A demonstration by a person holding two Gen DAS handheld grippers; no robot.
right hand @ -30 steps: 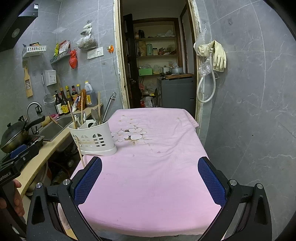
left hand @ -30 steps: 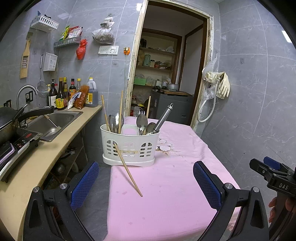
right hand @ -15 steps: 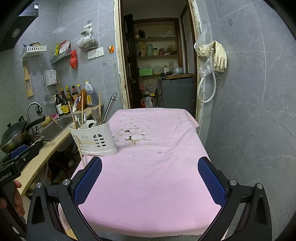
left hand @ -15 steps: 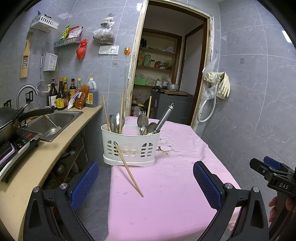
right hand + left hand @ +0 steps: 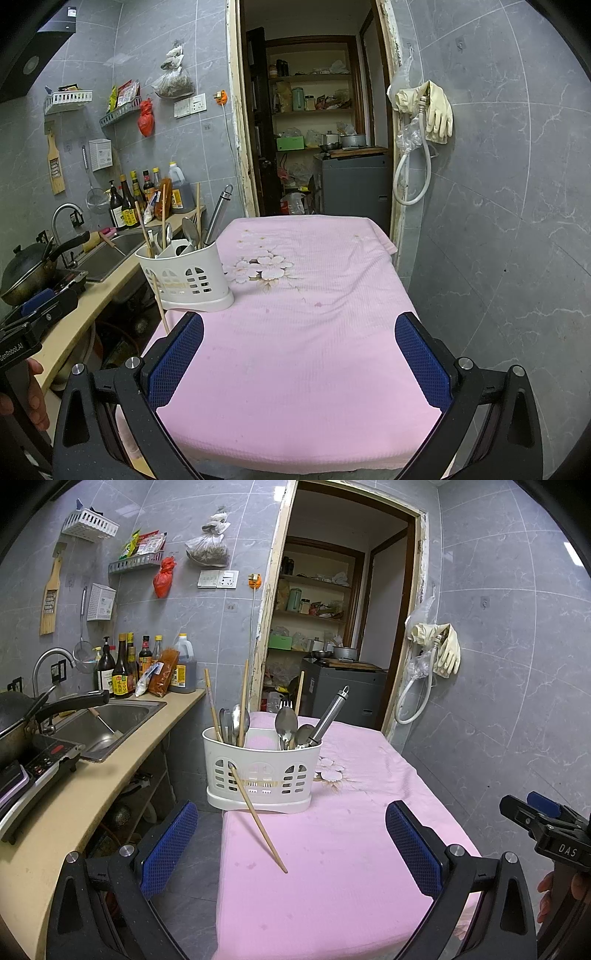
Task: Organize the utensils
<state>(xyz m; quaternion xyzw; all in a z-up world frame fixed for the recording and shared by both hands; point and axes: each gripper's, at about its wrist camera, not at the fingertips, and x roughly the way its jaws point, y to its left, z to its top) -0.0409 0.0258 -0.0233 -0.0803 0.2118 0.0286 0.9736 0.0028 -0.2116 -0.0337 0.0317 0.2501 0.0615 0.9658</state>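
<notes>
One chopstick leans outside the caddy; other utensils stand inside. Both grippers, left and right, gape empty.

Pink cloth with a white flower print, white slotted utensil holder, pale wooden chopstick, silver spoons, blue-padded black fingers, grey marbled wall tiles
</notes>
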